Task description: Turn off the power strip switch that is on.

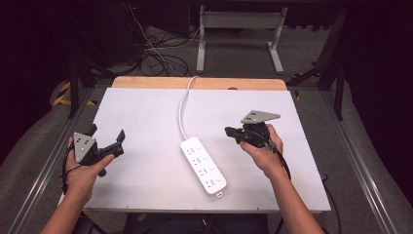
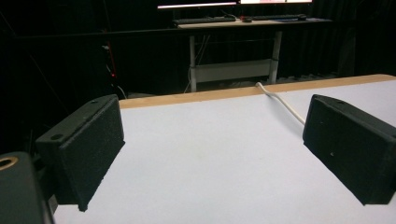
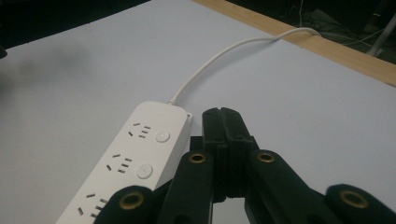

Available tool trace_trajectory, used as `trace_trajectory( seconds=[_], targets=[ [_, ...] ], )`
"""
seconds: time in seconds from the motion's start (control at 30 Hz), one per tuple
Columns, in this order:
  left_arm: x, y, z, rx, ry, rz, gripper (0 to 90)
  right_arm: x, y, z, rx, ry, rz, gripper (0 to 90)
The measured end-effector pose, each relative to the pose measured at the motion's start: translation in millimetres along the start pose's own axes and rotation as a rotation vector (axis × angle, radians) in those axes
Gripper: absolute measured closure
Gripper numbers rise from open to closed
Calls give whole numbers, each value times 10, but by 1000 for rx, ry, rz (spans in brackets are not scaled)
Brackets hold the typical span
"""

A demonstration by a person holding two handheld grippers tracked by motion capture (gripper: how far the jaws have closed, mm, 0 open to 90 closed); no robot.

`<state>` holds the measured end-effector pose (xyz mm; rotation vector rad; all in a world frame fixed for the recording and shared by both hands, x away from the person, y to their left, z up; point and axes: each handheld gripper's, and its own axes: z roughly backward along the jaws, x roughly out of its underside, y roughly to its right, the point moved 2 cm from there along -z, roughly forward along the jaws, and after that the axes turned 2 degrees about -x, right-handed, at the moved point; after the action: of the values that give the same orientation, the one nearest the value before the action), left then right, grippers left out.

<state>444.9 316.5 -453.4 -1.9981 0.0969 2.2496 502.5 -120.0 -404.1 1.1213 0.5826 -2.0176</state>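
Note:
A white power strip (image 1: pixel 203 165) with several sockets and round buttons lies in the middle of the white table (image 1: pixel 141 112), its white cable (image 1: pixel 183 109) running off the far edge. My right gripper (image 1: pixel 229 131) hovers just right of the strip's cable end, pointing left, jaws pressed together with nothing between them. In the right gripper view the strip (image 3: pixel 135 158) lies left of the shut right gripper (image 3: pixel 220 114), and the cable (image 3: pixel 224 51) curves away. My left gripper (image 1: pixel 106 134) rests at the table's left edge, open and empty, with both pads (image 2: pixel 88 149) wide apart.
A wooden strip (image 1: pixel 199 83) borders the table's far edge. Beyond it stand a desk frame (image 1: pixel 238 29) and loose floor cables (image 1: pixel 156 53). Metal rails (image 1: pixel 355 161) run along both sides of the table.

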Motion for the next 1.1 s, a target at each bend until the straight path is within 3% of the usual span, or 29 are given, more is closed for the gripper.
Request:
trace_trajectory(
  seconds=[0.37,1.1],
  targets=[
    [5,-2,3,1,-7,-3,60,-96,-105,-196,-30,-37,31,900],
    [5,-10,11,1,-6,-7,62,-29,-210,-497,-62,-110,48,900]
  ],
)
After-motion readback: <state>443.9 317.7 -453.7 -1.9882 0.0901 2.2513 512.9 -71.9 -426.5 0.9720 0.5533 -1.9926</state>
